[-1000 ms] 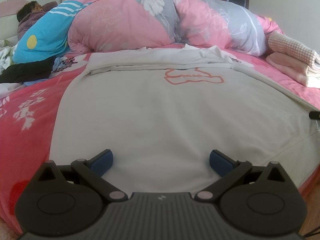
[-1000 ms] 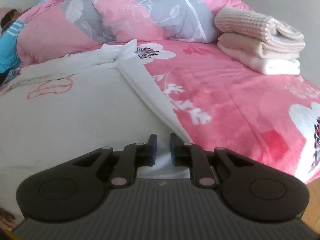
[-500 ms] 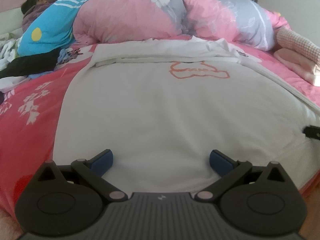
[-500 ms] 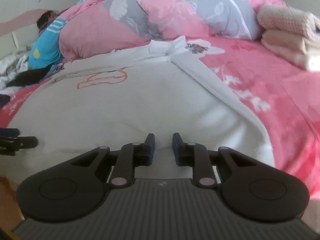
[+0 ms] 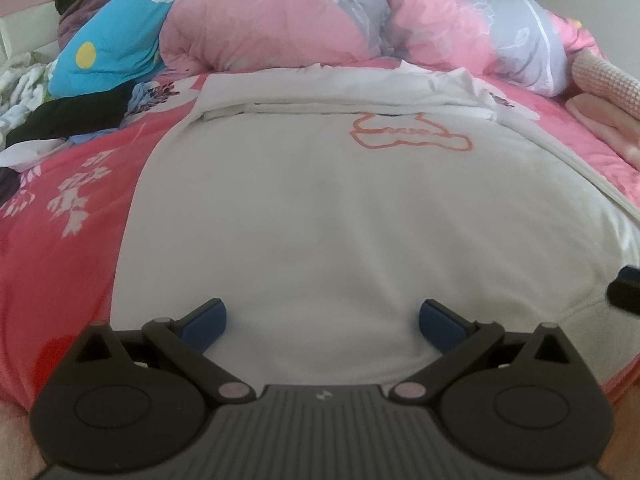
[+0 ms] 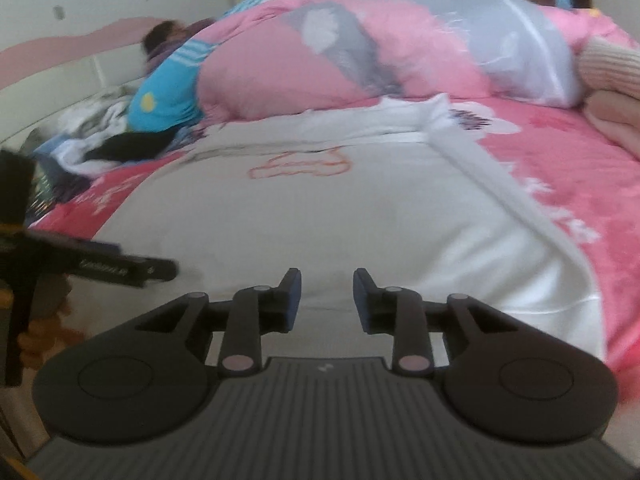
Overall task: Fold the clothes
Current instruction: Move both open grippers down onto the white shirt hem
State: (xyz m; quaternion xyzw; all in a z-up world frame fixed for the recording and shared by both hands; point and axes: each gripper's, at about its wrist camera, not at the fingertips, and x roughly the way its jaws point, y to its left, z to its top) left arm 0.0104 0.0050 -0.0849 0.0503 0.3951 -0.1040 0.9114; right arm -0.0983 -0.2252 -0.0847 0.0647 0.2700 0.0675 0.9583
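A white garment (image 5: 340, 216) with an orange outline print (image 5: 408, 136) lies spread flat on the pink bed, sleeves folded in at the far end. It also shows in the right wrist view (image 6: 320, 208). My left gripper (image 5: 322, 320) is wide open and empty over the garment's near hem. My right gripper (image 6: 326, 300) is partly open and empty at the near hem, further right. The left gripper's finger (image 6: 124, 270) shows at the left of the right wrist view.
A rolled pink and grey duvet (image 5: 360, 24) lies across the far side of the bed. A blue pillow (image 5: 116, 56) and loose dark clothes (image 5: 68, 116) lie at the far left. Folded pink items (image 5: 604, 96) are stacked at the right.
My right gripper has opened from nearly shut and swung left along the hem, towards the left gripper. The left gripper has stayed wide open and moved slightly nearer.
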